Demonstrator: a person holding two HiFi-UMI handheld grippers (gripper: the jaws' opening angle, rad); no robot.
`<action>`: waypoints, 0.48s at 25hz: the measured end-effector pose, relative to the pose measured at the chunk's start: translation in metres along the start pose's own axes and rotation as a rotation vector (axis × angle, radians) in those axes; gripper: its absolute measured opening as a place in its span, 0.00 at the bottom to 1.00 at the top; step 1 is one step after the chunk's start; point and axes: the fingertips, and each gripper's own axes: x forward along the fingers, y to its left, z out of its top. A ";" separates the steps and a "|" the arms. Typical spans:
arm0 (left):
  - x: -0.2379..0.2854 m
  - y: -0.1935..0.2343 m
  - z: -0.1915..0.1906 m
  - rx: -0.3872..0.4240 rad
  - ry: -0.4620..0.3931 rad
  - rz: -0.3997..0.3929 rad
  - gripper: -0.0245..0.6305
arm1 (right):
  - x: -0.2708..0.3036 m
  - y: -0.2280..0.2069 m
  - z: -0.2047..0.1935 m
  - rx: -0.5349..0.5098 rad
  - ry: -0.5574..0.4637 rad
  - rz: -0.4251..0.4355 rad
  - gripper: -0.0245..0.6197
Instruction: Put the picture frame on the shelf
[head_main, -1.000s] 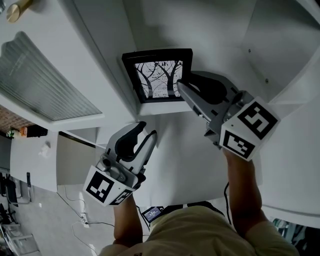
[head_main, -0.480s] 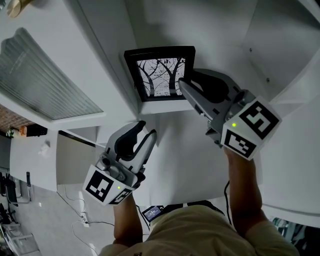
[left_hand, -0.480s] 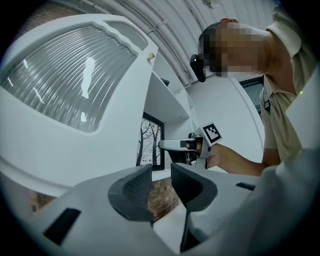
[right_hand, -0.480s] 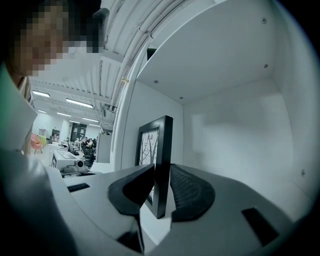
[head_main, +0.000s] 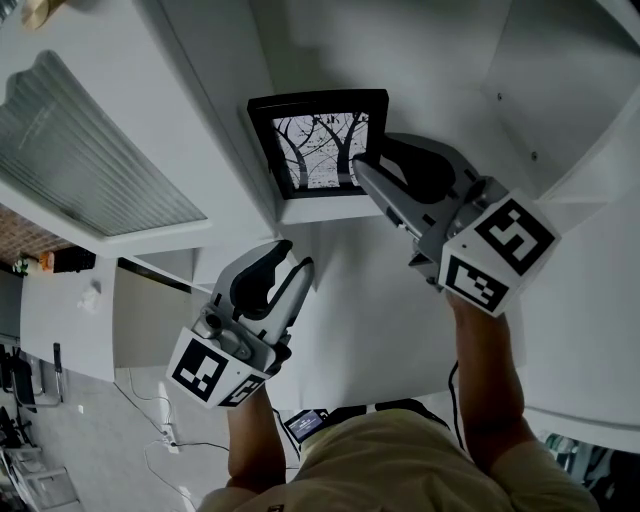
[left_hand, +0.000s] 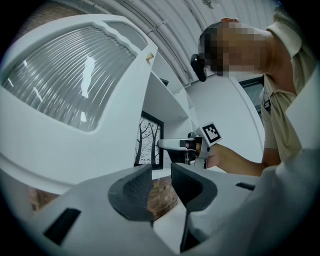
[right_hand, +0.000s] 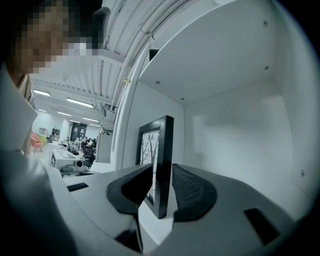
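Setting: a large open-plan workspace, office or lab, is shown.
Ceiling: exposed pipes (right_hand: 135, 35) and strip lights (right_hand: 80, 102) are seen overhead.
Background: white equipment (right_hand: 75, 162) and seated people (right_hand: 86, 141) are visible far off.
Floor: loose cables (head_main: 137, 405) are seen.
Furniture: a white shelf unit (head_main: 420, 60) is present.

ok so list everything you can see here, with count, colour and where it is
picture frame: one, black with a tree print, standing upright on the shelf
shelf: one, white, open compartment around the frame
cabinet door: one, white with ribbed glass, left of the shelf in the head view
knob: one, brass-coloured, top left corner of the head view
cable: one, white, on the floor at lower left
shirt: one, beige, bottom of the head view
left gripper: one, grey, jaws apart and empty, below the frame
right gripper: one, grey, jaws just opening, frame edge between them
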 end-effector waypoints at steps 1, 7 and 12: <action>0.000 0.000 0.000 -0.001 0.000 0.000 0.22 | 0.000 0.000 0.000 -0.001 0.000 -0.002 0.19; -0.003 0.000 -0.003 -0.002 0.001 0.005 0.22 | -0.001 -0.002 -0.003 0.002 -0.004 -0.012 0.21; -0.007 0.000 -0.001 -0.004 0.000 0.012 0.22 | -0.005 -0.006 -0.004 0.007 -0.007 -0.038 0.21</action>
